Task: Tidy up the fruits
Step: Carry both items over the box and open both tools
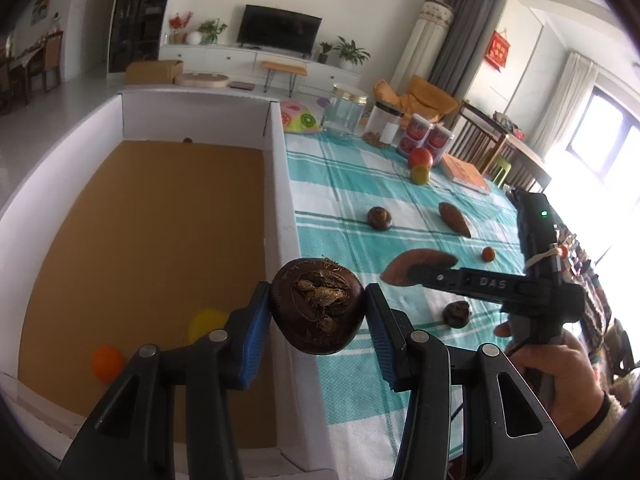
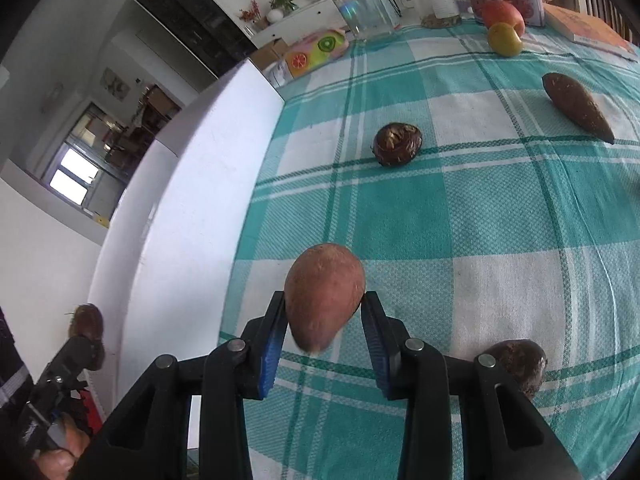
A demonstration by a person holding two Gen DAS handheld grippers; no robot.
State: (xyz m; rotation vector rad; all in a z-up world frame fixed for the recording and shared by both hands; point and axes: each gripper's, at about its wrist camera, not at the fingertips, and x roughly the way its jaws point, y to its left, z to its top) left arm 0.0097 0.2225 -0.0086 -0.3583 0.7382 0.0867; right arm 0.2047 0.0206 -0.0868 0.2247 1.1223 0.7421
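My left gripper (image 1: 318, 310) is shut on a dark brown taro (image 1: 318, 306), held above the right wall of the white box (image 1: 276, 184). An orange fruit (image 1: 106, 362) and a yellow fruit (image 1: 204, 320) lie in the box near its front. My right gripper (image 2: 324, 316) is shut on a reddish sweet potato (image 2: 324, 296), held just above the checked cloth (image 2: 500, 220) beside the box wall (image 2: 192, 208). Loose on the cloth are a taro (image 2: 397, 144), a second sweet potato (image 2: 576, 106), another taro (image 2: 520, 364), a red apple (image 2: 502, 14) and a yellow-green fruit (image 2: 505, 39).
At the table's far end stand a glass jar (image 1: 344, 114), a dark-lidded jar (image 1: 382, 126), two red cans (image 1: 426, 138) and an orange book (image 1: 464, 172). A small red fruit (image 1: 488, 254) lies on the cloth. Chairs stand at the far right.
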